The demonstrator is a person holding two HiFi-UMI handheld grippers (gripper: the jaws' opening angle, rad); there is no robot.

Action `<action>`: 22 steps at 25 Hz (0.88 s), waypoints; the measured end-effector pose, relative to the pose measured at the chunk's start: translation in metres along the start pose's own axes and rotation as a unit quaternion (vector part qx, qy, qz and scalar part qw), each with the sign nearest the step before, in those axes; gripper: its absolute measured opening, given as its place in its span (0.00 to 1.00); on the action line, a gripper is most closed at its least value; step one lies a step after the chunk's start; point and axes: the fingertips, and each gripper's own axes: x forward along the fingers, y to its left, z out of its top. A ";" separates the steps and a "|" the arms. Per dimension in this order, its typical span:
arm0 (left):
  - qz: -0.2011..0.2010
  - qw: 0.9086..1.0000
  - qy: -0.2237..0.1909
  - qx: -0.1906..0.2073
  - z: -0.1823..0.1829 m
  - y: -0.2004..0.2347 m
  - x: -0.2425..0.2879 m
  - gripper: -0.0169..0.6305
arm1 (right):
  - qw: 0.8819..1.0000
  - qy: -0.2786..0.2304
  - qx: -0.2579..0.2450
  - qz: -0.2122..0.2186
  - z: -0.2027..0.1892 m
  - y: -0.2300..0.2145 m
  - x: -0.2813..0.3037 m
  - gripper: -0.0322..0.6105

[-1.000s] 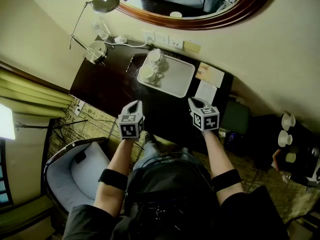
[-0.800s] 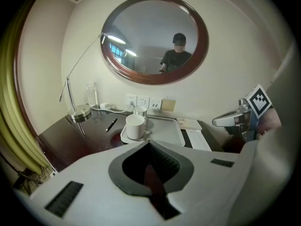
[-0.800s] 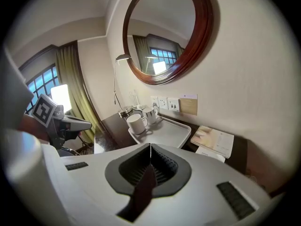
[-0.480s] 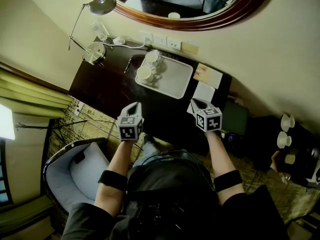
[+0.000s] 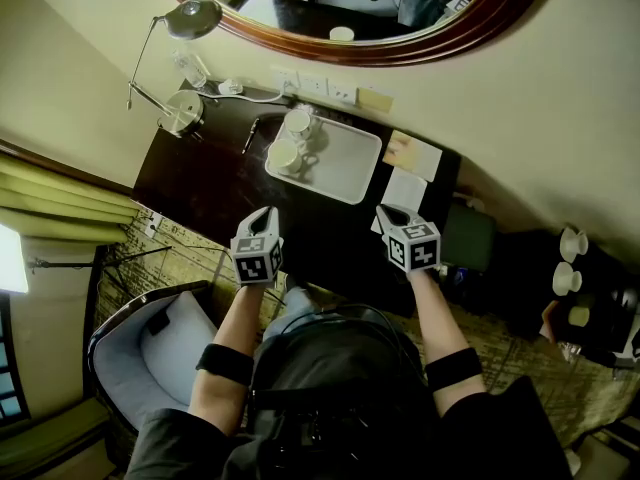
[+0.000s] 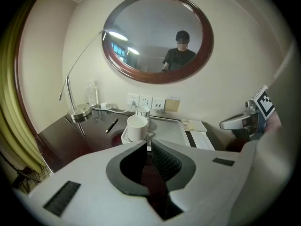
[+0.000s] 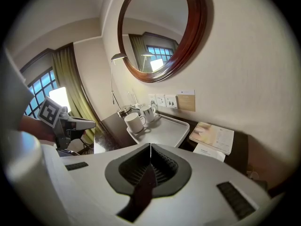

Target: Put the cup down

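Locate the cup (image 5: 283,155) in the upper centre of the head view, at the left end of the white tray (image 5: 345,165). It stands upright, with its long axis vertical and its open mouth facing up. In the left gripper view its handle points to the right of the frame, toward the bare part of the tray. The cup is plain white, glossy and straight-sided.

A second cup (image 5: 297,121) of the same kind stands upright just behind it, nearer the wall sockets (image 5: 320,86). The tray rests on the dark desk (image 5: 200,178).

Your left gripper (image 5: 262,215) and right gripper (image 5: 390,213) sit side by side at the centre of the head view, over the near edge of the desk and well apart from the tray. Each gripper's fingers are pressed together with nothing between them. Neither gripper touches either cup.
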 end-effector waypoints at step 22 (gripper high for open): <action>-0.163 0.974 0.071 0.140 0.022 0.036 0.166 0.89 | 0.993 0.013 0.096 -0.063 -0.043 0.012 0.035 0.08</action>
